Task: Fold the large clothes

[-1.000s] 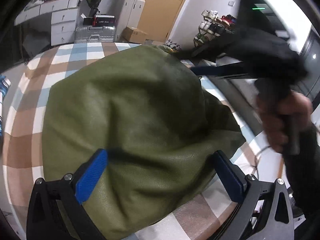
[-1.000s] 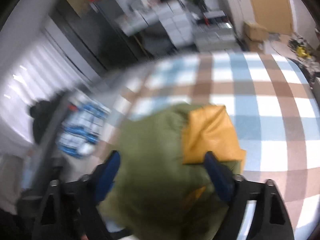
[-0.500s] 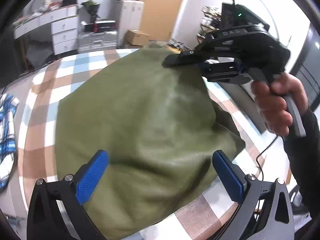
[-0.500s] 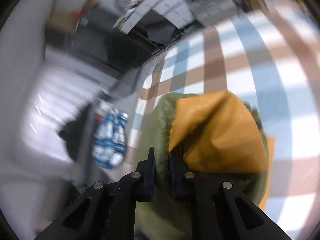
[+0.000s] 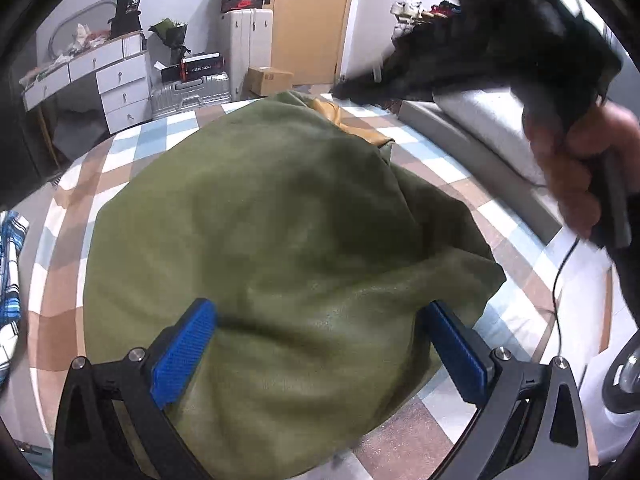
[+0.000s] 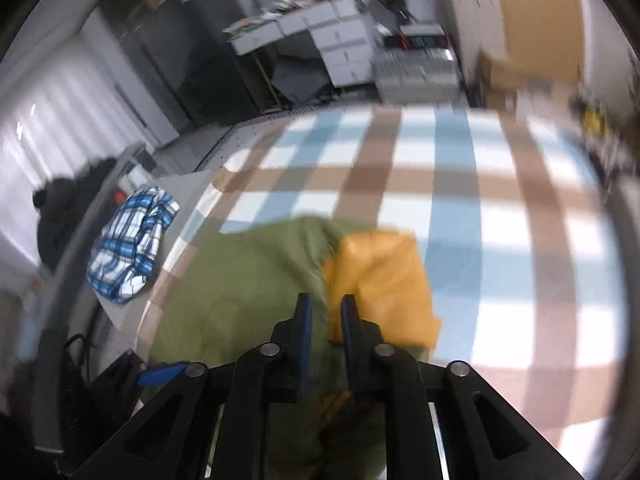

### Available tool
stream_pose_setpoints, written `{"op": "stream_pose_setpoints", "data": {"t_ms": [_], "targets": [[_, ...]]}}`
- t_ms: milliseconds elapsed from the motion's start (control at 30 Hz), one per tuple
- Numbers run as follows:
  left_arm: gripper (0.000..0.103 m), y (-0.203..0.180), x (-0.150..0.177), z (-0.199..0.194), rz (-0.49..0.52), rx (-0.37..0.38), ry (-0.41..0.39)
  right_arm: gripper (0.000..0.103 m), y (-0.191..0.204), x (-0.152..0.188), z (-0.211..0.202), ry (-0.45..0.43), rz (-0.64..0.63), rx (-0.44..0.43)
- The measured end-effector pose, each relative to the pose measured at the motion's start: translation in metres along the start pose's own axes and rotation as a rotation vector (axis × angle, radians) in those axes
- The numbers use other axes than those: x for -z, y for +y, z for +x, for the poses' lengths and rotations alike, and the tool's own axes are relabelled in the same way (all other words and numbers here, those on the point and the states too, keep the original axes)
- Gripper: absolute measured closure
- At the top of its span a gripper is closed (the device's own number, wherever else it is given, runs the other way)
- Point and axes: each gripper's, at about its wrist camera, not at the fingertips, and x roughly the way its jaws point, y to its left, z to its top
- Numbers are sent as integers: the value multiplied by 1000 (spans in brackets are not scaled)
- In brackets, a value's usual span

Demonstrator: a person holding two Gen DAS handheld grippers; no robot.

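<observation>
Right tongs (image 6: pixel 323 312) have just eased from a pinch to a narrow gap, releasing the jacket (image 5: pixel 280 248). Left tongs (image 5: pixel 316 344) stay wide over it, so this fold looks done.

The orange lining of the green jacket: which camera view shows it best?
The right wrist view: the orange lining lies broad and unhidden just beyond the right gripper. The left wrist view shows only a thin strip at the far edge of the green jacket.

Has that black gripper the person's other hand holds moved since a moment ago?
Yes. In the left wrist view the right gripper has lifted off the green garment, now blurred against the wooden door.
</observation>
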Motion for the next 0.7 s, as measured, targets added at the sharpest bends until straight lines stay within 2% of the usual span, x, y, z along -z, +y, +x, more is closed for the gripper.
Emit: {"op": "stream_pose_setpoints", "data": {"t_ms": [67,133,200,300,333,400,433,533,700], "targets": [[2,0,-2,-1,0,-1,-3,79,25,-14,-10,-13,-104,33],[2,-1,-1,-1,8,-5,-6,79,48,-24,-5,-12,-198,82],[2,0,0,-2,10,9,-11,75,64,-33,9,15,-266,131],[2,5,0,-4,-5,48,-33,72,71,-44,55,125,-336,218],[2,8,1,-5,-2,64,-43,73,67,-45,78,191,-356,274],[2,8,2,-5,12,85,-44,73,47,-39,117,323,-314,246],[2,10,1,-5,13,98,-44,74,40,-36,127,357,-296,225],[2,17,-1,-5,-26,141,-54,74,29,-33,138,368,-260,197],[2,28,-7,-12,-88,206,-34,74,26,-25,130,296,-231,183]]}}
